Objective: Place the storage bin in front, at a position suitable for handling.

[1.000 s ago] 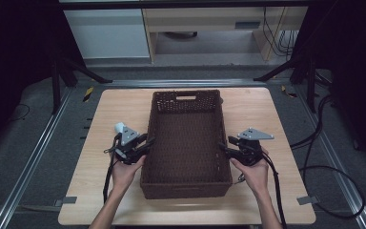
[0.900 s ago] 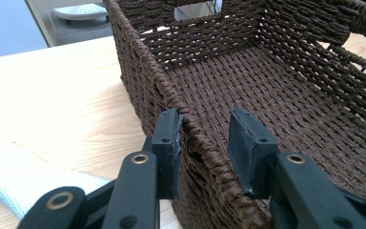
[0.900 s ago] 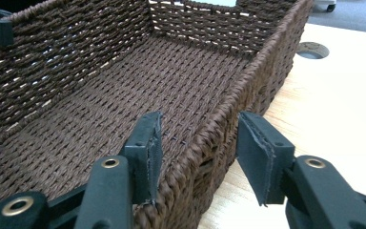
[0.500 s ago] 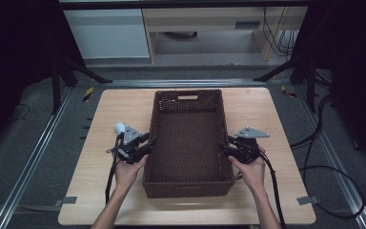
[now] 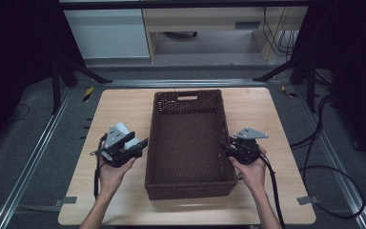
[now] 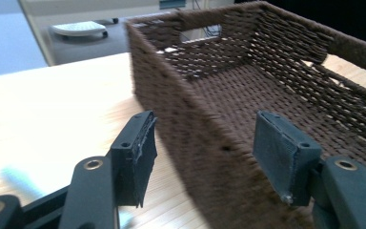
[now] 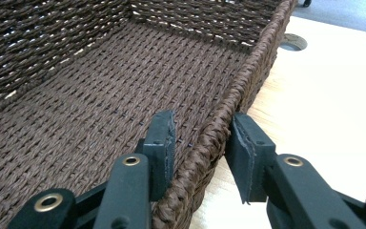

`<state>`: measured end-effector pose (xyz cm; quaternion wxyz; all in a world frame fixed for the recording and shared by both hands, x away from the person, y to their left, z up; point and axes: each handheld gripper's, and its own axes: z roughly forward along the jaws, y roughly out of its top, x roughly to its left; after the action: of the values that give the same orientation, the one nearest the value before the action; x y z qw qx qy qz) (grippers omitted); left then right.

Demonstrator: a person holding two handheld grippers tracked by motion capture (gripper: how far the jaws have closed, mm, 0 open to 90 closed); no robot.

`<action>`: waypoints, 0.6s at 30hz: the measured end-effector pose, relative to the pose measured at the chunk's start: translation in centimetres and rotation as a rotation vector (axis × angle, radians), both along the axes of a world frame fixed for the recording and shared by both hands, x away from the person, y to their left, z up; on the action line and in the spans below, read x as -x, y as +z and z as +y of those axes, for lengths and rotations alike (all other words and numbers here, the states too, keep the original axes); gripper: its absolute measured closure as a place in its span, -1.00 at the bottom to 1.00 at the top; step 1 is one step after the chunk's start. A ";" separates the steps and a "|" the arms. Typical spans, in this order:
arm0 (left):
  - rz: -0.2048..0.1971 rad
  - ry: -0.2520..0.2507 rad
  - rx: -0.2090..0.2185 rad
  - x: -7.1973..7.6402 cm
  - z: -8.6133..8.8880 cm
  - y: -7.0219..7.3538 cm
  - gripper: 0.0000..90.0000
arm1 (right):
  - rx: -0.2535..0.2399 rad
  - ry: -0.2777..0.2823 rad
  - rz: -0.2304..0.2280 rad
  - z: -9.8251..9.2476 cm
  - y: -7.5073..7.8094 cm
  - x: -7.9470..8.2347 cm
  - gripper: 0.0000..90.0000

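A dark brown woven basket (image 5: pixel 188 93) stands lengthwise in the middle of the wooden table (image 5: pixel 119 109), and nothing lies in it. My left gripper (image 5: pixel 140 145) hovers just off the basket's left wall. Its jaws have just been opening and now stand wide, as the left gripper view (image 6: pixel 209 143) shows, with the wall (image 6: pixel 190 119) ahead between them and untouched. My right gripper (image 5: pixel 225 147) sits on the right rim. Its jaws have just been closing, and in the right gripper view (image 7: pixel 202 138) both pads lie against the braided rim (image 7: pixel 248 71), one on each side.
The basket has a handle slot (image 5: pixel 187 98) in its far wall. A round hole (image 7: pixel 290 42) is cut in the tabletop beyond the right rim. Bare wood lies on both sides of the basket. Metal rails (image 5: pixel 33 157) flank the table, and cables (image 5: pixel 324 171) lie on the floor at right.
My left gripper has let go of the left wall, opened wide and drawn back a little to the left. The right gripper's jaws have narrowed onto the right rim.
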<state>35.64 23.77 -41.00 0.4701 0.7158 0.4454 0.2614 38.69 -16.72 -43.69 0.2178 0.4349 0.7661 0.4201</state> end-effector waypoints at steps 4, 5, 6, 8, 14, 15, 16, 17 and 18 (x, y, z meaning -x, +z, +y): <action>0.020 0.065 -0.001 -0.2 2.8 -0.2 -0.15 | 0.002 -0.013 0.004 -0.2 0.1 0.3 0.43; 0.031 0.084 0.003 -0.4 3.4 -0.5 -0.15 | 0.003 -0.014 0.005 -0.2 0.1 0.3 0.43; 0.047 0.105 0.000 -0.7 3.9 -0.8 -0.15 | 0.006 -0.016 0.006 -0.3 0.1 0.3 0.43; 0.066 0.141 -0.017 -1.4 4.5 -1.6 -0.15 | 0.015 -0.018 0.004 -0.3 0.1 0.4 0.44; 0.150 0.221 -0.081 -3.9 5.0 -4.0 -0.15 | 0.026 -0.022 0.006 -0.6 0.2 0.7 0.45; 0.164 0.231 -0.090 -4.3 5.0 -4.4 -0.15 | 0.026 -0.022 0.007 -0.7 0.2 0.8 0.45; 0.178 0.240 -0.101 -4.6 5.0 -4.8 -0.15 | 0.025 -0.021 0.005 -0.8 0.2 0.8 0.45; 0.191 0.248 -0.106 -4.9 5.0 -5.3 -0.15 | 0.021 -0.022 0.009 -0.9 0.2 0.9 0.45; 0.207 0.252 -0.108 -5.2 5.0 -5.7 -0.15 | 0.017 -0.023 0.009 -1.0 0.2 1.0 0.45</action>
<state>40.85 28.78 -46.70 0.3459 0.7015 0.5631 0.2668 37.70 -17.73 -43.49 0.2231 0.4438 0.7655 0.4090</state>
